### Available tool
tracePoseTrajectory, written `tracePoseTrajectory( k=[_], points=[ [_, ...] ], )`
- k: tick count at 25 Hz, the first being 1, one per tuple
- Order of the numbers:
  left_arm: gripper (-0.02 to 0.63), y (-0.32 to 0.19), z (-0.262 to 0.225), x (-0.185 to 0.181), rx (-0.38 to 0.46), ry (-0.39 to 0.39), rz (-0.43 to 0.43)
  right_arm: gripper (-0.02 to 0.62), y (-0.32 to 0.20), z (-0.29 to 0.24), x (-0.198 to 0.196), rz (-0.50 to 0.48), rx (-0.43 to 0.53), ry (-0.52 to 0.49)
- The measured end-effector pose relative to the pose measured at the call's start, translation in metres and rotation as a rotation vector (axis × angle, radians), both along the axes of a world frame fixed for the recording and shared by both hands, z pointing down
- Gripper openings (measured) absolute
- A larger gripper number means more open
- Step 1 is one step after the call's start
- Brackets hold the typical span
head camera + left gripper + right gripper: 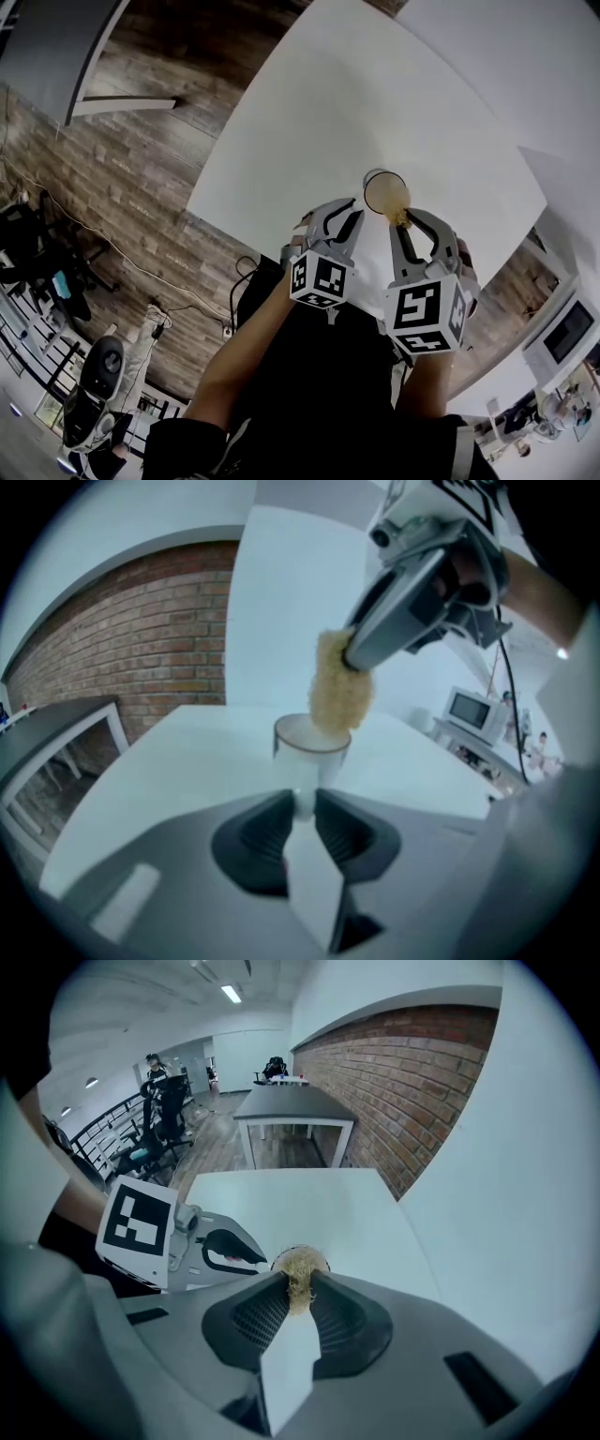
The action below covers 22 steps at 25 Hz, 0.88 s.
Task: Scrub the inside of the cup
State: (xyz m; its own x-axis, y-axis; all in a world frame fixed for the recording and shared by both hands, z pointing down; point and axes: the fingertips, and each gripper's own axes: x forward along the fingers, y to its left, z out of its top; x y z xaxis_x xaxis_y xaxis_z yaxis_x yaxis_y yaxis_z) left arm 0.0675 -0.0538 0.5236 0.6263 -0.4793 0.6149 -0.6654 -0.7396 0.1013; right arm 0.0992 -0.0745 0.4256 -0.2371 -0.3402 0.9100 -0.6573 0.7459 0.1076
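Note:
A clear cup (382,190) stands on the white table (309,122). My left gripper (345,214) reaches it from the near left, and in the left gripper view the jaws (302,799) are shut on the cup's (311,747) near side. My right gripper (405,223) is shut on a yellowish fibrous scrubber (399,217). The scrubber (339,686) hangs from the right gripper (352,658) above the cup, its lower end at the cup's mouth. In the right gripper view the scrubber (298,1279) fills the gap between the jaws (298,1286) and hides most of the cup below.
The table's near edge runs under my arms, with wood floor (122,187) and a cable (169,281) to the left. A brick wall (141,630) and a dark table (281,1110) lie beyond. A microwave (466,708) sits on a side counter to the right.

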Motion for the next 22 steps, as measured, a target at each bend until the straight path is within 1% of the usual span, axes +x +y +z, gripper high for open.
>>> tracePoseTrajectory(
  k=[2,4,7,9,11,12,13,15,16,19,22],
  points=[
    [0.079,0.005,0.003,0.005,-0.019,0.007,-0.005,0.061,0.006,-0.007,0.008,0.009,0.037,-0.037],
    [0.090,0.012,0.008,0.009,-0.027,0.008,-0.003,0.061,0.011,-0.011,0.018,0.040,0.084,-0.093],
    [0.129,0.020,0.009,0.006,-0.016,-0.010,0.021,0.061,0.014,-0.017,0.025,0.105,0.147,-0.229],
    [0.130,0.020,0.002,0.001,-0.011,-0.014,0.019,0.063,0.011,-0.020,0.029,0.145,0.177,-0.316],
    [0.129,0.020,-0.014,-0.004,0.002,0.003,0.002,0.063,0.011,-0.026,0.034,0.187,0.203,-0.384],
    [0.126,0.021,-0.026,-0.006,0.021,0.015,-0.009,0.063,0.013,-0.029,0.035,0.211,0.214,-0.419],
    [0.106,0.023,-0.041,-0.008,0.050,0.027,-0.023,0.061,0.016,-0.034,0.034,0.235,0.224,-0.457],
    [0.028,0.022,-0.074,-0.014,0.129,0.052,-0.054,0.063,0.021,-0.044,0.032,0.276,0.251,-0.534],
    [0.005,0.019,-0.092,-0.015,0.175,0.070,-0.069,0.063,0.023,-0.049,0.031,0.294,0.269,-0.566],
    [0.003,0.010,-0.150,-0.018,0.315,0.124,-0.097,0.063,0.027,-0.065,0.031,0.338,0.333,-0.633],
    [0.003,0.004,-0.190,-0.024,0.394,0.153,-0.137,0.063,0.032,-0.077,0.030,0.366,0.368,-0.669]
  ],
)
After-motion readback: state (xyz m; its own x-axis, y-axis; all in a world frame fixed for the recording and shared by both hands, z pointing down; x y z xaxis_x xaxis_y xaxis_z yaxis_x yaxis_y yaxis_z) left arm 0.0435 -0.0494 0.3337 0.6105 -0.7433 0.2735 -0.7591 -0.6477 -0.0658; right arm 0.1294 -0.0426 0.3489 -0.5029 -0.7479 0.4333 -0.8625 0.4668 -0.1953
